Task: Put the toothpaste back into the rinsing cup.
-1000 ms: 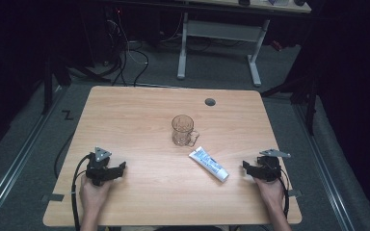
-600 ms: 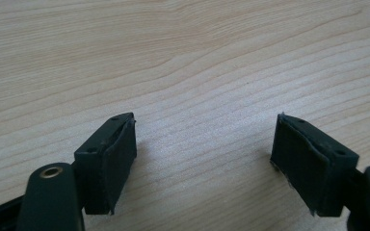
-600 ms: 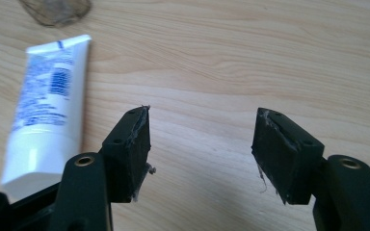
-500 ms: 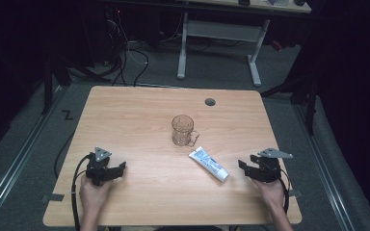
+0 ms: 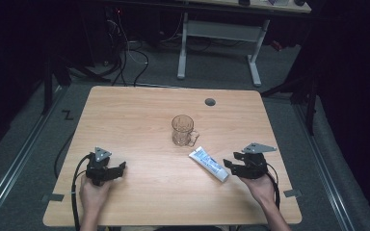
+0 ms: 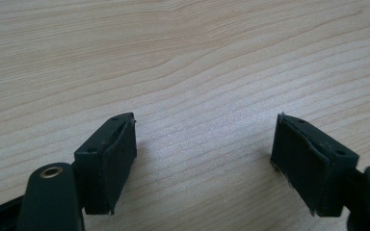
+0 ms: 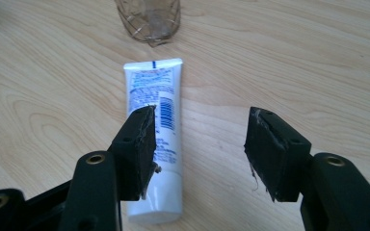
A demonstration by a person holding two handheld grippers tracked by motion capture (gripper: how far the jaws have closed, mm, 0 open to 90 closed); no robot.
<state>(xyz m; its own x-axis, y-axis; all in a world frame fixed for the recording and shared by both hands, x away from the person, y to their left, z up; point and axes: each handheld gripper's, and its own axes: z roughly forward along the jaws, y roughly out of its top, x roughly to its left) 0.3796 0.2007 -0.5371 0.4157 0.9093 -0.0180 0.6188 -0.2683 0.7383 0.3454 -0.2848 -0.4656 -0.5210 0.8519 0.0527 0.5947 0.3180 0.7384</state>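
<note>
I see the table (image 5: 139,115) with a glass mug (image 5: 182,130) upright near its middle. A white tube (image 5: 209,164) lies flat just beside the mug, toward my right. My right gripper (image 5: 232,166) sits at the tube's near end, jaws apart, one jaw over the tube. My left gripper (image 5: 120,168) rests well apart, jaws spread on bare wood.
</note>
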